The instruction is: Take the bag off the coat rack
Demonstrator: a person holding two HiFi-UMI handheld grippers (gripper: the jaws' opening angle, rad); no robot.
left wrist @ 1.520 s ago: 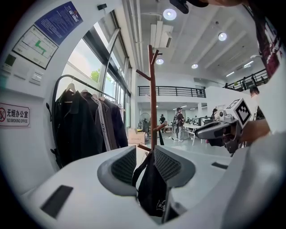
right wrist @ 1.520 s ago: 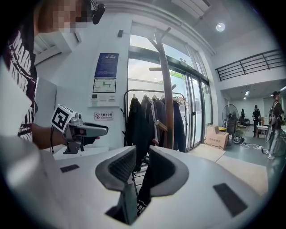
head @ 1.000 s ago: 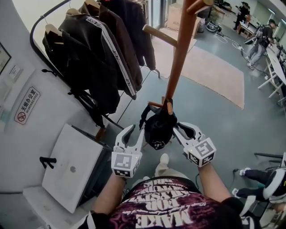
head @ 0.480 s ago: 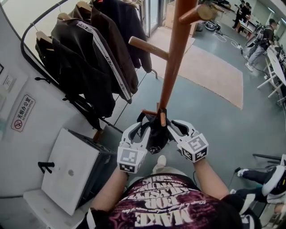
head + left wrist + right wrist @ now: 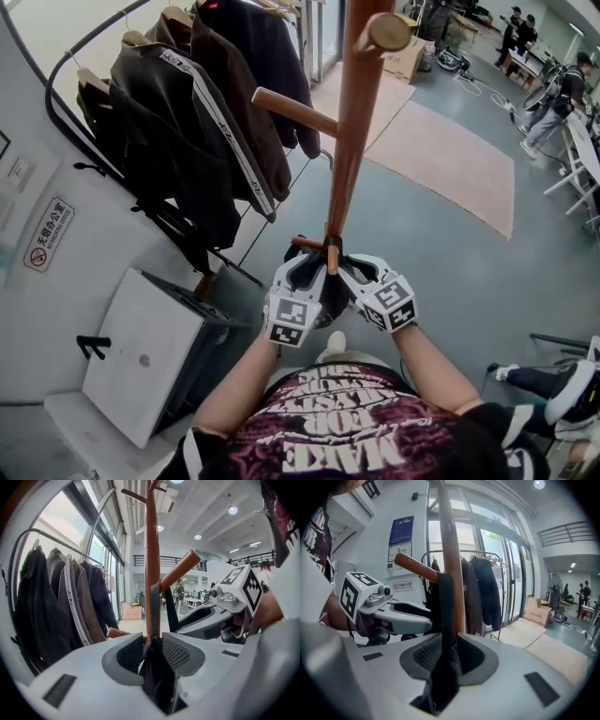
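Note:
A black bag (image 5: 323, 289) hangs by its strap (image 5: 446, 606) from a low peg (image 5: 309, 244) of the orange-brown coat rack pole (image 5: 352, 141). My left gripper (image 5: 302, 274) is at the bag's left side, my right gripper (image 5: 354, 272) at its right, the two nearly touching. In the left gripper view, dark bag fabric (image 5: 158, 677) fills the gap of the left gripper (image 5: 152, 644), whose jaws stand wide. In the right gripper view, the strap runs up through the right gripper (image 5: 449, 648), whose jaws are opening.
A rail of dark jackets (image 5: 187, 122) stands to the left by the wall. A white box-like unit (image 5: 150, 347) sits at lower left. Another rack peg (image 5: 291, 111) sticks out above the grippers. A beige rug (image 5: 450, 159) and people (image 5: 553, 94) are far right.
Both grippers have moved in from either side of the bag and up toward the peg. They now stand close together with the bag's top between them.

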